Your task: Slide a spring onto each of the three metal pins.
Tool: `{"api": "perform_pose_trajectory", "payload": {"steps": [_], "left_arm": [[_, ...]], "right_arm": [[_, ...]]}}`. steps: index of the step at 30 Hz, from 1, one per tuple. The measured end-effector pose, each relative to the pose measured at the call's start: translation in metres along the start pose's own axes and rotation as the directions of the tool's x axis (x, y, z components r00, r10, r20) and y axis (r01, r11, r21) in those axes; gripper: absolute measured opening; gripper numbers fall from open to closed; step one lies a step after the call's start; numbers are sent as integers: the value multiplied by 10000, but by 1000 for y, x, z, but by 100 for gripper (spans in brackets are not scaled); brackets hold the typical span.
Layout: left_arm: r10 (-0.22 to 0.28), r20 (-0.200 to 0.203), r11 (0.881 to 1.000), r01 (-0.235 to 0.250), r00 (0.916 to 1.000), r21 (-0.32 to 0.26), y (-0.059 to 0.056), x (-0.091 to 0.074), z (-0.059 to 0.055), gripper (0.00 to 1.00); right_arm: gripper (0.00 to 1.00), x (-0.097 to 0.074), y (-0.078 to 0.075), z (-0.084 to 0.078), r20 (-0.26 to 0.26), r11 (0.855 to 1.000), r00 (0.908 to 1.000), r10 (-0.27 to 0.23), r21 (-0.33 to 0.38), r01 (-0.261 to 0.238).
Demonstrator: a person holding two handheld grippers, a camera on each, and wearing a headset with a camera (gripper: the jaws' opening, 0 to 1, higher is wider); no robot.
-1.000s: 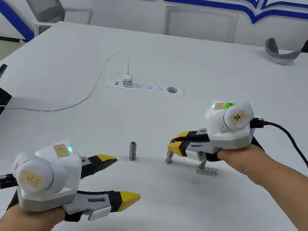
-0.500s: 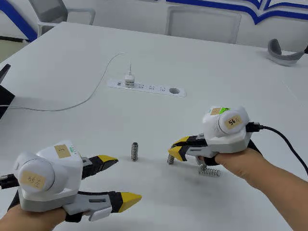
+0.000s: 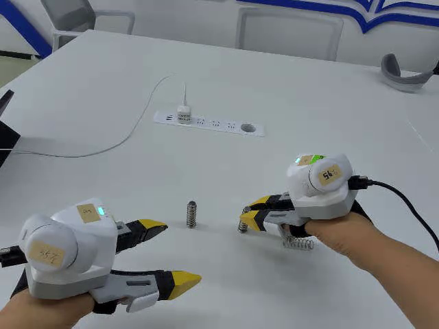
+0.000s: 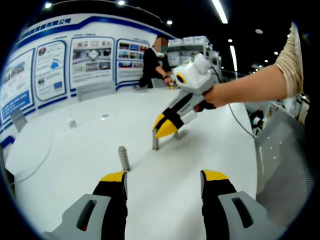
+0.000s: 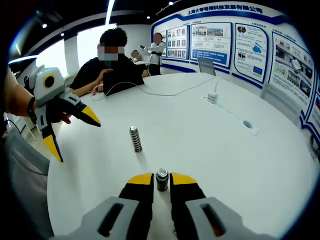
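Springs: upright spring point(image 3: 191, 214) stands alone on table point(image 3: 288, 96); loose spring point(image 3: 297, 242) lies flat, well to its right.
Right gripper point(image 3: 248, 216): clamped on third spring point(image 5: 161, 180), upright between the others.
Left gripper point(image 3: 180, 252): jaws wide apart, well clear of springs.

Right gripper point(image 5: 161, 183) fingers point(image 5: 142, 181) tight on either side of a spring point(image 5: 161, 177), second spring point(image 5: 135, 138) upright beyond.

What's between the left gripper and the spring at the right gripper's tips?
An upright pin with its spring on; the head view shows it left of the spring in the right gripper.
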State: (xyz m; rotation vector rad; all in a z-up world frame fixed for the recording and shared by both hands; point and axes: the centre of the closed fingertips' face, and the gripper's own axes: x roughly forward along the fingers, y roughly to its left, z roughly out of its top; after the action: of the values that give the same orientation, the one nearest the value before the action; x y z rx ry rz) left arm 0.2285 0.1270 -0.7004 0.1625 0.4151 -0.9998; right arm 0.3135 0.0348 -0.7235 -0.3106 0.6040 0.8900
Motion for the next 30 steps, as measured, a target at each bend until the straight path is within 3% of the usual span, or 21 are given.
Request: {"api": "perform_pose_trajectory", "payload": {"steps": [30], "left_arm": [[-92,51,9996,91,9999,275,-2,3,9,60]], "right_arm": [[18,-29,7,-7,275,9997,9994,-220,57,219]]}}
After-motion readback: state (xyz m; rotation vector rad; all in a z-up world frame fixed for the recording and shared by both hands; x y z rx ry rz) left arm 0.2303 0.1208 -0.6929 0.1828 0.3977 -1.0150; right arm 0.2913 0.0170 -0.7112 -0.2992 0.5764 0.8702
